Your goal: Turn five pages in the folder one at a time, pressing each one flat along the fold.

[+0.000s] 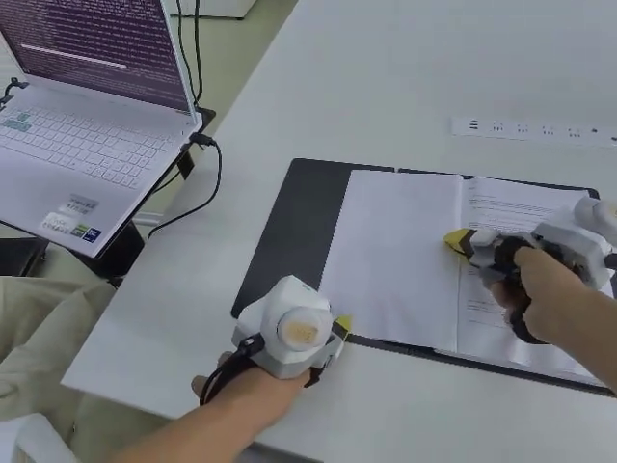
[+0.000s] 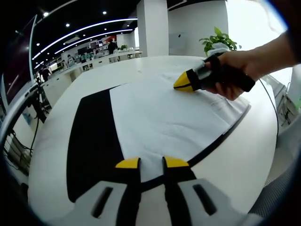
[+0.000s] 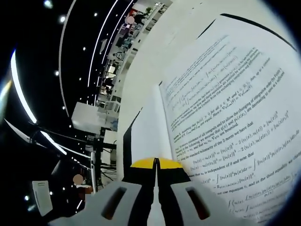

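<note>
Pressing the fold is the step in hand, I judge: my right gripper point(image 1: 459, 241) is clenched tip to tip with nothing between the jaws, its tips down on the crease of the open folder point(image 1: 289, 227), where the blank page point(image 1: 395, 256) meets the printed page point(image 3: 225, 103). My left gripper point(image 2: 151, 163) sits at the folder's near edge, jaws a narrow gap apart, gripping nothing. Next I'd need a steady stroke along the crease, then a light pinch on the printed page's edge
</note>
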Demonstrator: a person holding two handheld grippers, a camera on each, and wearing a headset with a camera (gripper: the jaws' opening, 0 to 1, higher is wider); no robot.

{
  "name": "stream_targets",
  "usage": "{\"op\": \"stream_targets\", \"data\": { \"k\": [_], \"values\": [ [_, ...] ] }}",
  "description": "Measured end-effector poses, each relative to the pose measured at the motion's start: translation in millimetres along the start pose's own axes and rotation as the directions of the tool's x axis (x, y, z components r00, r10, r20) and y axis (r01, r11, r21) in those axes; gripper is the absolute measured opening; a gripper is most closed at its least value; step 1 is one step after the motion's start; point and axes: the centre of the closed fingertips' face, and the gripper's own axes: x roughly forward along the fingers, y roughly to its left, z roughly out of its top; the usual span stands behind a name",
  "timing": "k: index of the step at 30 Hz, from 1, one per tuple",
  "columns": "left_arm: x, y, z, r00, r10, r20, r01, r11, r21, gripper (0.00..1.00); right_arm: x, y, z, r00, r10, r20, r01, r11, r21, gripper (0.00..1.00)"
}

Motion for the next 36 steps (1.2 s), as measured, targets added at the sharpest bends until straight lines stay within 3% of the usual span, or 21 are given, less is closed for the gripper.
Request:
{"op": "stream_targets", "data": {
  "k": [13, 19, 26, 36],
  "values": [
    [-0.4, 0.2, -0.8, 1.0, 0.001, 0.004, -0.001, 1.0, -0.008, 0.17, 17.9, 0.6, 30.9, 0.9976, 0.033, 0.061, -0.043, 0.985, 0.165, 0.0],
    [-0.4, 0.2, -0.8, 1.0, 0.004, 0.008, -0.004, 1.0, -0.013, 0.17, 28.0, 2.3, 43.7, 0.9964, 0.04, 0.075, -0.054, 0.979, 0.197, 0.0],
    [0.9, 1.2, -1.5, 0.9999, 0.007, 0.012, -0.006, 1.0, -0.018, 0.16, 44.4, 4.0, 68.9, 0.9958, 0.025, 0.088, -0.039, 0.986, 0.16, 0.0],
    [2.1, 2.8, -3.0, 0.9997, 0.011, 0.024, -0.01, 1.0, -0.029, 0.16, 63.9, 1.5, 100.0, 0.9842, 0.042, 0.172, -0.085, 0.964, 0.252, 0.0]
  ]
}}
